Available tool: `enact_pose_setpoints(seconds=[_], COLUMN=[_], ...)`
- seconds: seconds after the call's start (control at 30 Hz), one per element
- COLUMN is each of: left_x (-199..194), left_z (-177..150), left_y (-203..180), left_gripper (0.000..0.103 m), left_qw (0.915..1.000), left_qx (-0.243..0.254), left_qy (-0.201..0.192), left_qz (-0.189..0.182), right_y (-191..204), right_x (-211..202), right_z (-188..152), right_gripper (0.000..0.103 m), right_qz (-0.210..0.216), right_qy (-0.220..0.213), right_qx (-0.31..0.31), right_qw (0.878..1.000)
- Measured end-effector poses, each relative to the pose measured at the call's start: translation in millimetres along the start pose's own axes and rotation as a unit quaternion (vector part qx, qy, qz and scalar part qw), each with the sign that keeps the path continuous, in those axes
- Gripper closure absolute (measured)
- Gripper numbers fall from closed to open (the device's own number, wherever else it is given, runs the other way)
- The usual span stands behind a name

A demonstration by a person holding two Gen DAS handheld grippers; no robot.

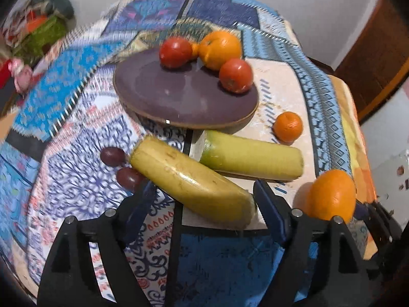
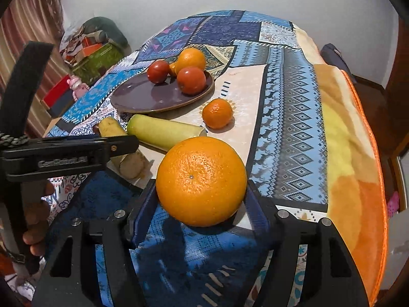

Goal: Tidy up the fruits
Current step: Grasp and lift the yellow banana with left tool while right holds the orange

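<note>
Covering the table is a blue patchwork cloth, with white walls behind and a cluttered pile at ten o'clock. On the purple plate sit two tomatoes and an orange; a mandarin and two bananas lie at its six o'clock. Closed around a large orange is the right gripper, while the left gripper, marked "GenRobot.AI", gapes over one banana, not pressing it.

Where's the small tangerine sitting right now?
The small tangerine rests on the tablecloth, off the purple plate, just beyond its near right rim. In the right wrist view it lies mid-frame, right of the far end of the green-tipped banana.
</note>
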State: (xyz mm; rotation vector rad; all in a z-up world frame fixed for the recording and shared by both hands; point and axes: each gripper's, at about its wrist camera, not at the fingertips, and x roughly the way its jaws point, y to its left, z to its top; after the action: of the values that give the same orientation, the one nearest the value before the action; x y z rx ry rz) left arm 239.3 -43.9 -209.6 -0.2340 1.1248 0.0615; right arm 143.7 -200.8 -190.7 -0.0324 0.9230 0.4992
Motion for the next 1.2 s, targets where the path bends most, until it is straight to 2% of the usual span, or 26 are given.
enact_pose_setpoints(seconds=[0.07,0.17,0.4,0.57,0.67,0.8,1.03,1.2], left_x=[7.0,5.0,-11.4,-31.7,-32.1,-22.6,-0.9,3.7], left_z=[2.1,0.6,-11.7,-18.9,-16.0,-10.2,-2.5,-5.5], left_y=[6.7,5.6,16.1,21.8,18.3,6.3,11.6,2.3], left_gripper=[0.022,0.026,0.051,0.066,0.066,0.058,0.049,0.048], left_qw=[0.9996,0.9997,0.9973,0.9955,0.9949,0.9961,0.9984,0.9992], left_qx=[-0.019,-0.009,0.021,0.060,0.076,0.082,0.023,0.030], left_qy=[0.013,0.011,0.025,0.024,0.027,0.014,0.041,0.027], left_qz=[-0.018,-0.019,-0.066,-0.069,-0.061,-0.030,-0.031,-0.005], right_y=[-0.7,0.4,-1.5,-0.7,0.1,3.7,8.0,7.8], right_x=[0.3,0.4,-2.7,-6.0,-5.5,-5.3,-5.0,-4.0], right_z=[-0.5,-1.3,-2.5,-2.0,-0.2,-0.2,-0.6,-1.1], right_gripper=[0.040,0.040,0.040,0.040,0.040,0.040,0.040,0.040], right_qz=[0.003,0.006,0.008,0.006,0.006,0.006,0.005,0.005], right_qy=[-0.001,-0.002,-0.005,-0.009,-0.009,-0.008,-0.008,-0.006], right_qx=[0.002,0.001,0.006,0.005,0.005,0.003,-0.002,-0.001], right_qw=[1.000,1.000,1.000,1.000,1.000,1.000,1.000,1.000])
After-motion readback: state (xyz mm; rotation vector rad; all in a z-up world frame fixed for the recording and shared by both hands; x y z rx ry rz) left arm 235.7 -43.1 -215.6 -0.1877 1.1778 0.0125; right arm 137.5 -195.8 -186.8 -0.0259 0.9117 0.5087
